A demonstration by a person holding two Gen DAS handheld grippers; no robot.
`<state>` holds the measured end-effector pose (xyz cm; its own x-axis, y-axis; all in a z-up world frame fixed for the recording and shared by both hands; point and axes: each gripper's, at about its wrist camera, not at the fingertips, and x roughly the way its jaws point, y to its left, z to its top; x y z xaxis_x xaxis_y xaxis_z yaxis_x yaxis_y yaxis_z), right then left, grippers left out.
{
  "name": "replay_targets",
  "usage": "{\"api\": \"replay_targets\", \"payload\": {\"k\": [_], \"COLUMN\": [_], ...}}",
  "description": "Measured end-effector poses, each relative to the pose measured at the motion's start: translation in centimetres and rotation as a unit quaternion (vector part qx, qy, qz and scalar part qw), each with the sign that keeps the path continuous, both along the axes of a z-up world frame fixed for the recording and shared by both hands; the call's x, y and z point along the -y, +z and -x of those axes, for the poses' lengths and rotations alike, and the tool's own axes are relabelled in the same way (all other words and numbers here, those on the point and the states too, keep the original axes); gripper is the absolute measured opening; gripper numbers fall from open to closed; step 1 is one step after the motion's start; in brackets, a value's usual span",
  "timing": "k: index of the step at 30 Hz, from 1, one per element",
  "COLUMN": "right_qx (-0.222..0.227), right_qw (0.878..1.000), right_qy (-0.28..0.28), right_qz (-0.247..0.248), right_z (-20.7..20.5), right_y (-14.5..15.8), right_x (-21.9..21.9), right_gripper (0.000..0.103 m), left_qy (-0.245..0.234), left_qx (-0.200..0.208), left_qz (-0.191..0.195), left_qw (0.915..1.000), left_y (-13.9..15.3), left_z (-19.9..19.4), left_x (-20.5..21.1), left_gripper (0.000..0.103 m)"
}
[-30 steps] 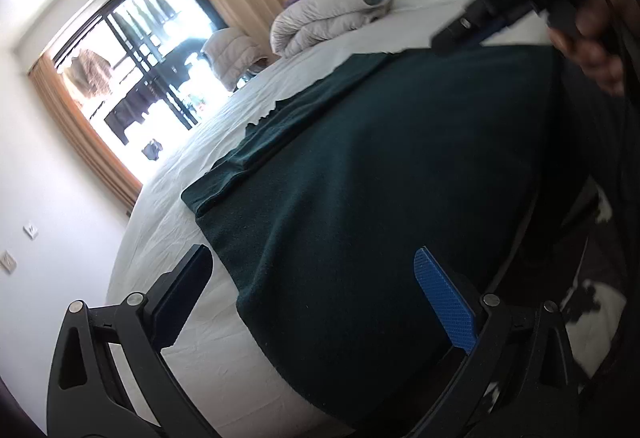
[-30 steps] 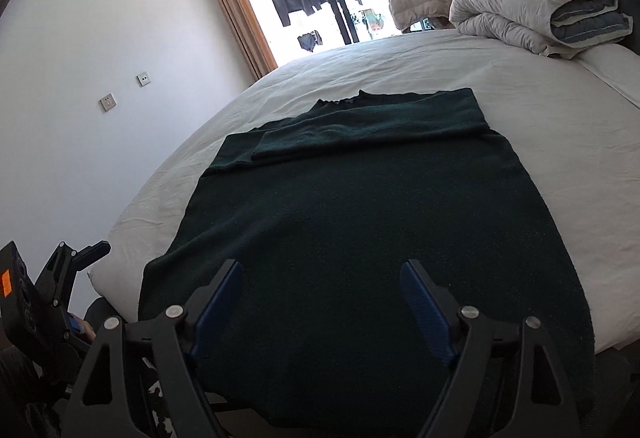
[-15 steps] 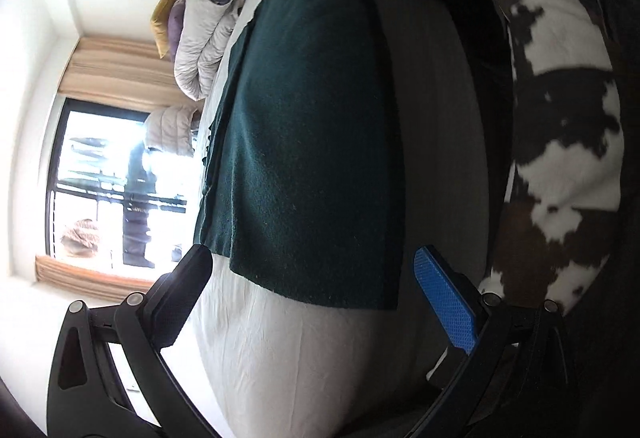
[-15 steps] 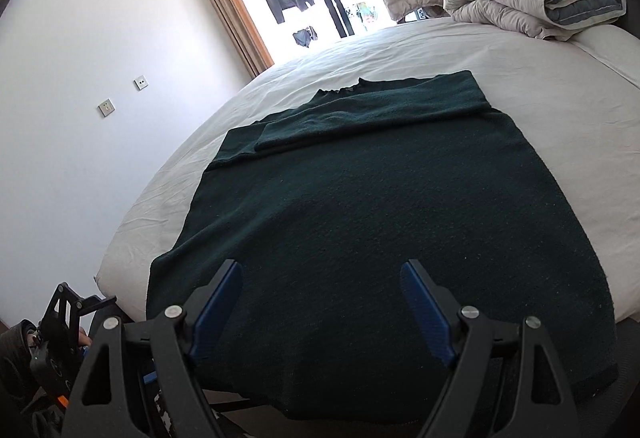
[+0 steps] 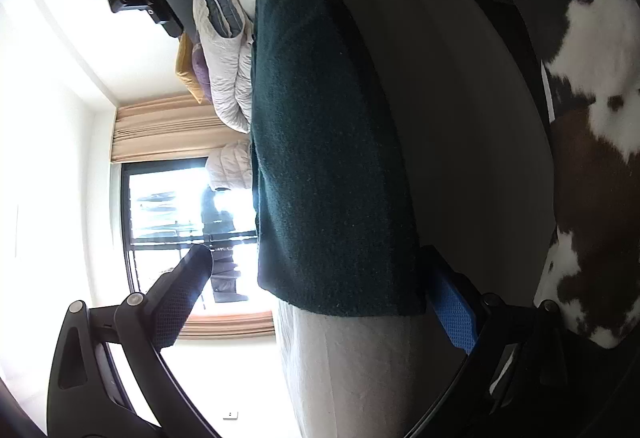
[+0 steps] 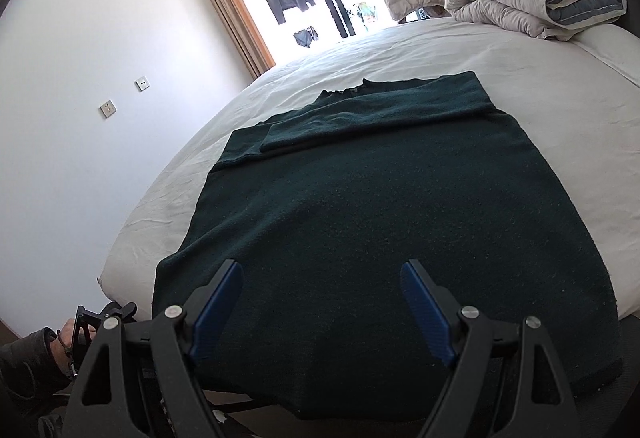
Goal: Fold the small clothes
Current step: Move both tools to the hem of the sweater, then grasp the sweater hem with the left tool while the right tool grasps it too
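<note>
Dark green sweater (image 6: 384,214) flat on bed (image 6: 520,78), sleeves folded in. Both grippers spread, empty: left gripper (image 5: 320,302) rolled sideways at hem corner, right gripper (image 6: 322,302) over hem. Next: pinch hem, fold upward.

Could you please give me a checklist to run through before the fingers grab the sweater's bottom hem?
1. Left gripper open, hem corner between its fingers: ok.
2. Right gripper open, nothing held: ok.
3. Dark green sweater lies flat on the white bed: ok.
4. Sleeves folded across the chest: ok.
5. Hem hangs over the bed edge, reachable: ok.
6. Right fingers touching the fabric: cannot tell.
</note>
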<state>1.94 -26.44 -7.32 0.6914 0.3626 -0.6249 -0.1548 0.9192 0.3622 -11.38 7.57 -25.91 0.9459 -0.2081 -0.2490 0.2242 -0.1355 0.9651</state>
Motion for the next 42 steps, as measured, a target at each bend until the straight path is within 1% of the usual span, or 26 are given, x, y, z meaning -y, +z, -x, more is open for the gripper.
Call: {"api": "replay_targets", "payload": {"k": [2, 5, 7, 8, 9, 10, 11, 14, 16, 17, 18, 19, 21, 24, 26, 27, 28, 29, 30, 31, 33, 36, 37, 40, 41, 42], "right_qx": [-0.001, -0.002, 0.0, 0.001, 0.003, 0.005, 0.007, 0.013, 0.014, 0.014, 0.013, 0.012, 0.011, 0.015, 0.018, 0.017, 0.013, 0.007, -0.001, -0.009, -0.028, -0.033, -0.031, -0.023, -0.017, -0.01], "right_qw": [1.0, 1.0, 1.0, 1.0, 1.0, 1.0, 1.0, 1.0, 1.0, 1.0, 0.999, 0.999, 0.998, 0.993, 0.984, 0.979, 0.974, 0.968, 0.962, 0.956, 0.945, 0.926, 0.924, 0.933, 0.934, 0.933], "right_qy": [0.0, 0.004, 0.006, 0.007, 0.009, 0.01, 0.01, 0.007, 0.001, -0.001, -0.001, 0.003, 0.019, 0.061, 0.096, 0.112, 0.13, 0.149, 0.17, 0.187, 0.214, 0.235, 0.241, 0.249, 0.259, 0.275], "right_qz": [-0.004, -0.004, -0.002, -0.001, 0.001, 0.006, 0.012, 0.025, 0.026, 0.027, 0.029, 0.034, 0.051, 0.101, 0.147, 0.167, 0.185, 0.202, 0.214, 0.224, 0.247, 0.294, 0.295, 0.261, 0.245, 0.231], "right_z": [0.0, -0.1, 0.0, 0.0, 0.0, 0.1, 0.1, 0.3, 0.4, 0.4, 0.5, 0.6, 0.9, 2.0, 3.0, 3.5, 3.9, 4.4, 4.8, 5.2, 5.9, 6.6, 6.7, 6.2, 6.1, 6.1], "right_y": [-0.1, -0.1, 0.0, 0.0, 0.1, 0.2, 0.4, 0.8, 1.0, 1.1, 1.1, 1.1, 1.2, 1.6, 1.7, 1.7, 1.6, 1.4, 1.1, 0.9, 0.3, -0.7, -1.0, -1.6, -1.8, -1.9], "right_x": [0.0, -0.1, -0.2, -0.3, -0.3, -0.2, -0.1, 0.4, 0.9, 1.1, 1.2, 1.2, 1.1, 0.7, 0.3, 0.1, -0.1, -0.3, -0.5, -0.5, -0.3, -0.8, -1.2, -3.5, -4.7, -6.0], "right_gripper": [0.084, 0.084, 0.084, 0.084, 0.084, 0.084, 0.084, 0.084, 0.084, 0.084, 0.084, 0.084, 0.084, 0.084, 0.084, 0.084, 0.084, 0.084, 0.084, 0.084, 0.084, 0.084, 0.084, 0.084, 0.084, 0.084], "left_qy": [-0.005, -0.009, -0.009, -0.008, -0.006, -0.004, -0.004, -0.01, 0.008, 0.021, 0.033, 0.043, 0.066, 0.099, 0.119, 0.125, 0.128, 0.129, 0.127, 0.124, 0.118, 0.121, 0.123, 0.123, 0.123, 0.123], "left_qx": [-0.006, -0.024, -0.033, -0.039, -0.046, -0.058, -0.073, -0.106, -0.133, -0.146, -0.164, -0.181, -0.205, -0.23, -0.25, -0.257, -0.263, -0.269, -0.273, -0.276, -0.283, -0.294, -0.295, -0.292, -0.29, -0.288], "left_qz": [0.019, 0.056, 0.071, 0.078, 0.087, 0.1, 0.114, 0.157, 0.173, 0.186, 0.205, 0.223, 0.253, 0.295, 0.325, 0.336, 0.342, 0.342, 0.336, 0.33, 0.318, 0.319, 0.32, 0.327, 0.331, 0.333], "left_qw": [0.9998, 0.9981, 0.9969, 0.9962, 0.9951, 0.9933, 0.9909, 0.9819, 0.9758, 0.9713, 0.9643, 0.957, 0.9433, 0.922, 0.9045, 0.8974, 0.893, 0.8913, 0.8924, 0.8944, 0.8971, 0.8931, 0.8921, 0.8901, 0.8896, 0.8891], "left_y": [0.9, 2.7, 3.6, 4.1, 4.7, 5.5, 6.3, 8.7, 9.5, 10.0, 10.6, 11.3, 12.2, 13.8, 14.8, 15.2, 15.4, 15.3, 15.4, 14.5, 13.9, 12.6, 12.6, 12.2, 12.0, 12.0], "left_z": [0.0, -0.4, -1.0, -1.3, -1.6, -2.0, -2.3, -2.5, -3.3, -4.1, -4.9, -5.3, -6.6, -9.6, -11.1, -11.8, -11.6, -11.4, -11.6, -10.9, -10.9, -10.7, -11.1, -10.3, -8.6, -8.3], "left_x": [-0.2, -0.4, -0.3, -0.3, -0.2, 0.0, 0.2, 0.8, 0.6, 0.7, 0.7, 0.8, 1.8, 1.8, 1.4, 1.4, 1.3, 1.2, 1.6, 1.6, 1.7, 1.7, 1.7, 1.3, 0.7, 0.7], "left_gripper": [0.101, 0.09, 0.079, 0.076, 0.068, 0.06, 0.057, 0.051, 0.029, 0.029, 0.025, 0.016, 0.008, 0.007, 0.007, 0.007, 0.006, 0.006, 0.006, 0.006, 0.006, 0.006, 0.006, 0.006, 0.006, 0.006]}}
